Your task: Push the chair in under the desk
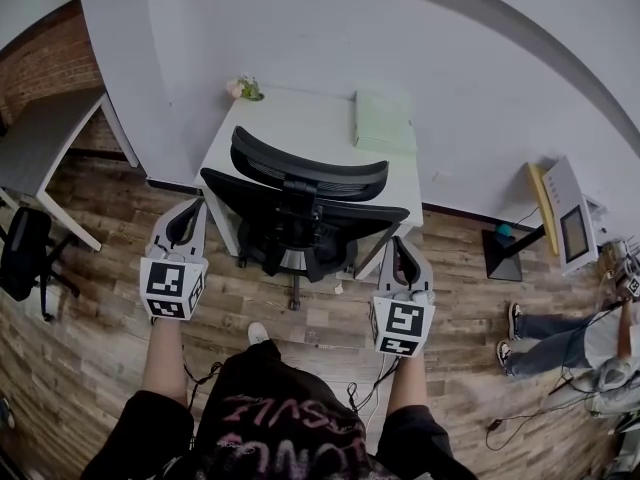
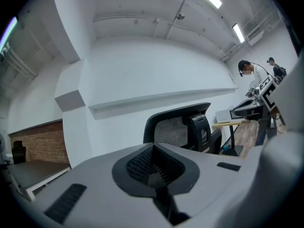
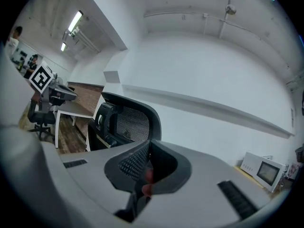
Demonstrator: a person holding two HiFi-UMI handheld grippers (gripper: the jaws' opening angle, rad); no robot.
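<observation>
Wood floor (image 1: 100,298) | chair (image 1: 300,208) faces desk (image 1: 300,118) | we flank its back with left gripper (image 1: 196,205) and right gripper (image 1: 399,241), both closed on nothing, likely for an even push.

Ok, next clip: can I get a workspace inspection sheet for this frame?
Surface: white desk against the wall, on a wood floor.
Job's things: black mesh chair at the desk's front, backrest toward the person.
Clutter: small plant and pale green box on the desk.
Grippers: left gripper and right gripper both shut and empty, flanking the backrest; contact unclear.
Cables: loose cables on the floor by the feet.
Surroundings: second desk, second chair, bystander.
</observation>
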